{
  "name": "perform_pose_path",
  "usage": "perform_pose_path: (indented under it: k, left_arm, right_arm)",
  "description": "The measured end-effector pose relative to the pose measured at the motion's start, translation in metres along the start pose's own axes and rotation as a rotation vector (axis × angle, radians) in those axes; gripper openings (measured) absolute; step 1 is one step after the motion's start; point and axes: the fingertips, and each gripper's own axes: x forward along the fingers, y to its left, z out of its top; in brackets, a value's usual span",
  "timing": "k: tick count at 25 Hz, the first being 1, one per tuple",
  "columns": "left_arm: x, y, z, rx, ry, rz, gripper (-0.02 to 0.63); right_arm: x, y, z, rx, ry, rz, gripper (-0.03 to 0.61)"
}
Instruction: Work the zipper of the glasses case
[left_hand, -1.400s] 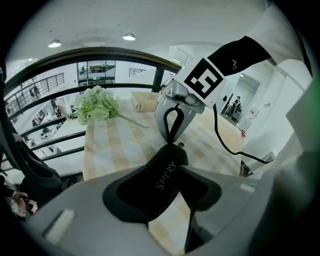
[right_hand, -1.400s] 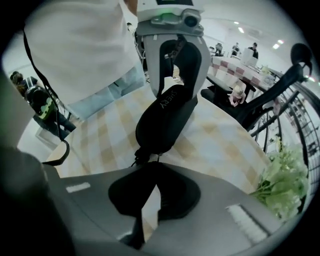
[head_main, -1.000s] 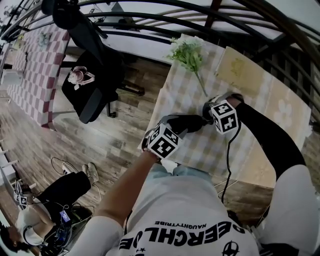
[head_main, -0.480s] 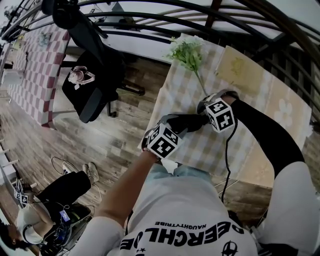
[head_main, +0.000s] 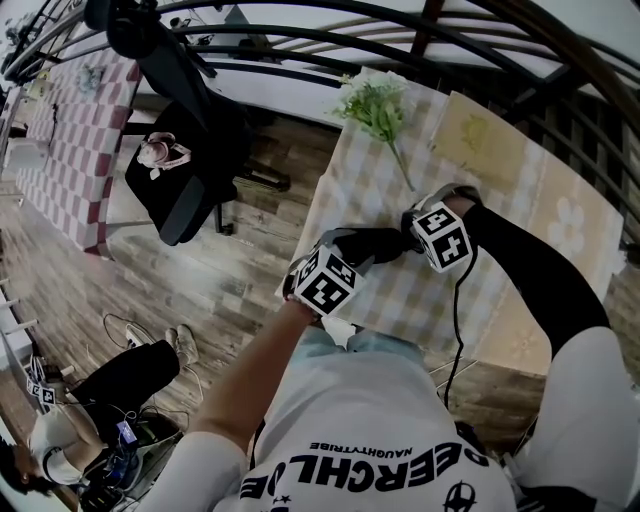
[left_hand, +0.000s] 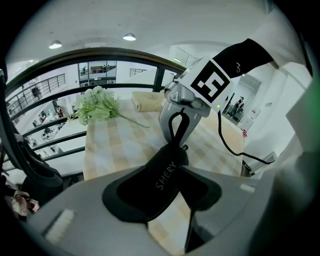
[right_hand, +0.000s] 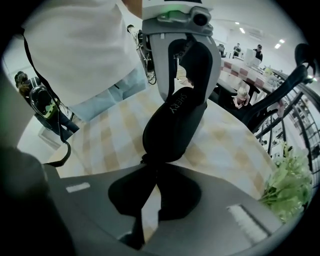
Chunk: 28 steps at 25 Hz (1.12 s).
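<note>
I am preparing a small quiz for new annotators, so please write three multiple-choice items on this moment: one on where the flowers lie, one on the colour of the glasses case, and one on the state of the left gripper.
1. Where do the green flowers lie?
A. On the checked table, farther from the person than the glasses case.
B. On the floor.
C. On the chair seat.

2. What colour is the glasses case?
A. Red.
B. Black.
C. White.

3. In what state is the left gripper?
A. Open and empty.
B. Laid down flat, with no hand on it.
C. Shut on one end of the glasses case.

Answers:
1 A: the head view shows them on the cloth near the far edge.
2 B: both gripper views show it black with pale lettering.
3 C: its own view shows the case clamped between its jaws.
</note>
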Motion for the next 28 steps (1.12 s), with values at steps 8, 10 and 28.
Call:
perform_pose_path:
  k: [8,10,28]
  left_arm:
    - [0.0013,0.0008,0.0003,-0.003,0.004,0.001,0.190]
    - [0.0014,0.0010,0.0014,-0.002,0.004,0.001,0.190]
    - [0.0024,0.0010,-0.0009,-0.004,0.010,0.019,0.192]
  right_arm:
    - [-0.0047,-0.0010,-0.0013,0.035,0.065,-0.103,0.031]
    - [-0.0062,-0.0011,-0.0022,0.029,0.103,-0.125,0.029]
    - [-0.0061,0.0014,-0.0006,0.622,-0.060,-0.355,0.031]
